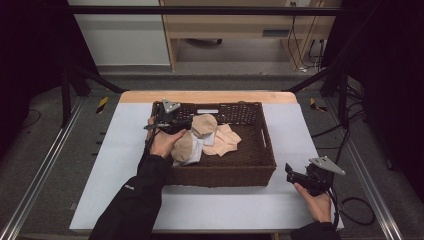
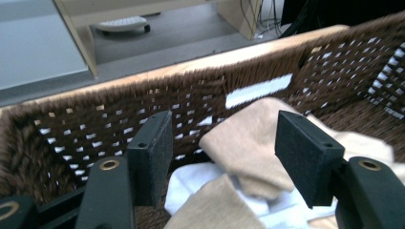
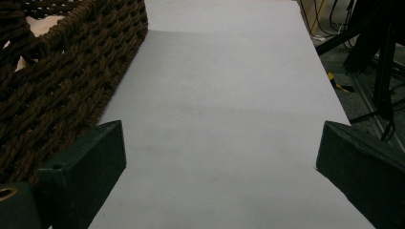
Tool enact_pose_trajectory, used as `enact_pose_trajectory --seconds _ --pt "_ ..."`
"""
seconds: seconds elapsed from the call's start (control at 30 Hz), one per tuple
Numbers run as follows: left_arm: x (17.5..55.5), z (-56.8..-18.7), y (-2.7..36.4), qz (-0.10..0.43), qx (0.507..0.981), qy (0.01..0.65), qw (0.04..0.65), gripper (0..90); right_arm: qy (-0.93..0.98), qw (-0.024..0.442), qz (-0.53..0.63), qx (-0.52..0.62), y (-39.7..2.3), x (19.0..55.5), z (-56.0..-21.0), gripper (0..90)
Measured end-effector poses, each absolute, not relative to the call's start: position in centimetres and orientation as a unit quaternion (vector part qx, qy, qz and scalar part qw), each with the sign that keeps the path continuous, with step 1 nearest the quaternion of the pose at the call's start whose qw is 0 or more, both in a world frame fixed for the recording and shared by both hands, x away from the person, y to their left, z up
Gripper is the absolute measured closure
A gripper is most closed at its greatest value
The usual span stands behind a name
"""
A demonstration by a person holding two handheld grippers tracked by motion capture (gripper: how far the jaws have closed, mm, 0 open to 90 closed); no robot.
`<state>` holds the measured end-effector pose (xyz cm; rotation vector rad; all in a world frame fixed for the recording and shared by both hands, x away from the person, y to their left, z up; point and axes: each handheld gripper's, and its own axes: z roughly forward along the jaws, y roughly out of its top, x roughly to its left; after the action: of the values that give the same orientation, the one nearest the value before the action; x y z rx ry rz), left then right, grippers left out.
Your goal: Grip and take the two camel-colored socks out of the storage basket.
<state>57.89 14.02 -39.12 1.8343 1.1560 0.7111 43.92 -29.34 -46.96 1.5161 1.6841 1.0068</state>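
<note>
Socks (image 1: 202,136), beige and perhaps white, heaped in the brown wicker basket (image 1: 260,150); left gripper (image 2: 224,157) agape over them, right gripper (image 3: 219,167) wide, both empty.

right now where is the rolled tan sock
In the high view the rolled tan sock sits inside the wicker basket, left of centre near its far wall, on the white and peach cloths, just ahead of the open left gripper.

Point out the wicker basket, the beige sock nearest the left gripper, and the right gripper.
wicker basket (image 1: 220,176): high view, on its near wall.
beige sock (image 2: 248,143): left gripper view, on its rounded upper fold.
right gripper (image 1: 290,173): high view, midway between its fingertips.
</note>
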Motion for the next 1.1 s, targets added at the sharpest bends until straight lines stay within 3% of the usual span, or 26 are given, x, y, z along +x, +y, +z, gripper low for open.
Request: enact_pose_trajectory --seconds 0.93,1.1 --pt "59.6 -42.8 13.2 0.259 0.777 0.462 0.339 34.3 0.649 0.318 0.376 0.58 -29.3 44.2 -47.2 3.5" --pt "59.8 -43.3 13.1 0.251 0.786 0.466 0.319 38.9 0.649 0.317 0.375 0.581 -29.2 44.2 -47.2 3.5"
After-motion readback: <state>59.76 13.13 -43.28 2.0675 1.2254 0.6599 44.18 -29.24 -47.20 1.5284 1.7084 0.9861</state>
